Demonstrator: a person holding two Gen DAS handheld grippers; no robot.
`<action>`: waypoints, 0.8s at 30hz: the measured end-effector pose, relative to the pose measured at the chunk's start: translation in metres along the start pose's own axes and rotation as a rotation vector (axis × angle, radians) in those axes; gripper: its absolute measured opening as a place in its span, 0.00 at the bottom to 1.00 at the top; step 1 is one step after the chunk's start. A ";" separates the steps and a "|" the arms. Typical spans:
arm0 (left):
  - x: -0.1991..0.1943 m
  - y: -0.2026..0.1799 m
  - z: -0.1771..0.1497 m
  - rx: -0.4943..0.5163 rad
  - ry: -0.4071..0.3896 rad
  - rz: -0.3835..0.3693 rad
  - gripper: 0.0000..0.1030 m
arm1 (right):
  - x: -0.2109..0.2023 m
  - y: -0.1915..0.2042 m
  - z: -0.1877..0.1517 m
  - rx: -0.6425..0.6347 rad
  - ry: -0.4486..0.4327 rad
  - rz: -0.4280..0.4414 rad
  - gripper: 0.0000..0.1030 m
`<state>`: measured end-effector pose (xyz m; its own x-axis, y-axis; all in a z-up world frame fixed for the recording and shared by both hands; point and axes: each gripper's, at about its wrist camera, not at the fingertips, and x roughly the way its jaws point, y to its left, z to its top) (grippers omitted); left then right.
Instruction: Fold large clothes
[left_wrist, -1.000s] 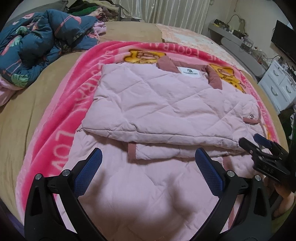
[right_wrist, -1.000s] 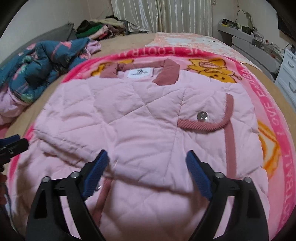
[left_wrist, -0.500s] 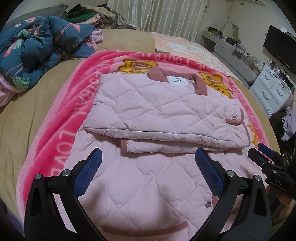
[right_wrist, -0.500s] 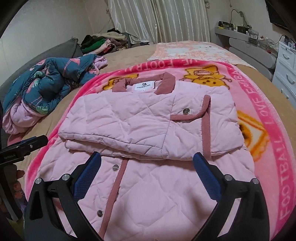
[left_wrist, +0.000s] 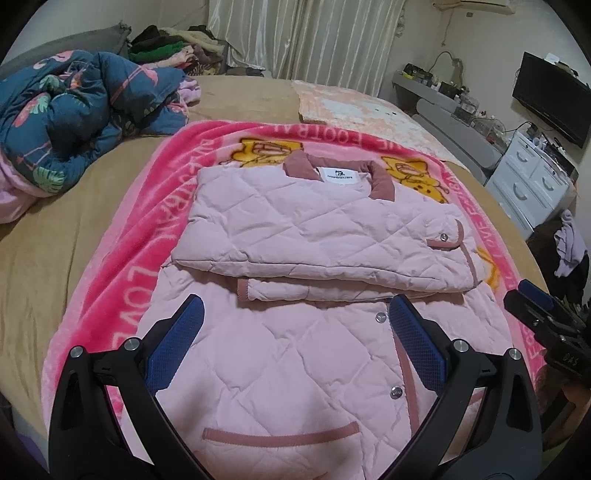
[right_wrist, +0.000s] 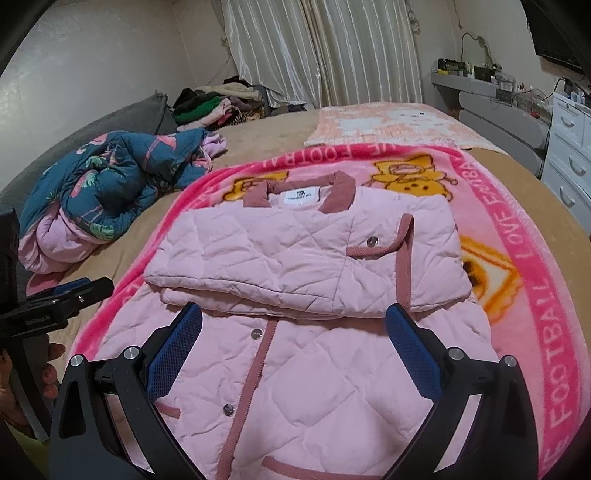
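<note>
We see the pink quilted jacket (left_wrist: 314, 236) with its top part folded at frame centre, the lower half unfolded, and both our left gripper (left_wrist: 291, 343) and right gripper (right_wrist: 288, 347) spread wide, empty.

The quilted jacket (left_wrist: 314, 236) is pale pink, diamond-stitched, with dusty-rose collar and piping, silver snaps and a white neck label. The blanket (left_wrist: 140, 236) beneath is hot pink with pale lettering and orange-yellow cartoon figures. At ten o'clock, the crumpled comforter (left_wrist: 74, 110) is dark teal with pink flamingos and green leaves. The bed sheet (left_wrist: 48, 258) is tan. Gripper pads (left_wrist: 173, 350) are blue.
</note>
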<state>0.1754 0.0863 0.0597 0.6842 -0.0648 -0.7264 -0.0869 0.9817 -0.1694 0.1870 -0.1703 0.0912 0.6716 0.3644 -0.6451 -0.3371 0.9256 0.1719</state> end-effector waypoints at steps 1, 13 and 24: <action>-0.002 0.000 0.000 0.001 -0.003 0.001 0.91 | -0.003 0.001 0.000 -0.002 -0.006 0.000 0.96; -0.028 -0.006 -0.012 0.019 -0.041 -0.005 0.91 | -0.038 0.012 -0.006 -0.029 -0.056 0.020 0.96; -0.043 -0.011 -0.037 0.022 -0.055 -0.012 0.91 | -0.063 0.013 -0.023 -0.053 -0.089 0.029 0.96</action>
<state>0.1201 0.0720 0.0681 0.7236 -0.0674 -0.6869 -0.0630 0.9846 -0.1630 0.1251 -0.1835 0.1170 0.7161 0.4005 -0.5717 -0.3902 0.9088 0.1478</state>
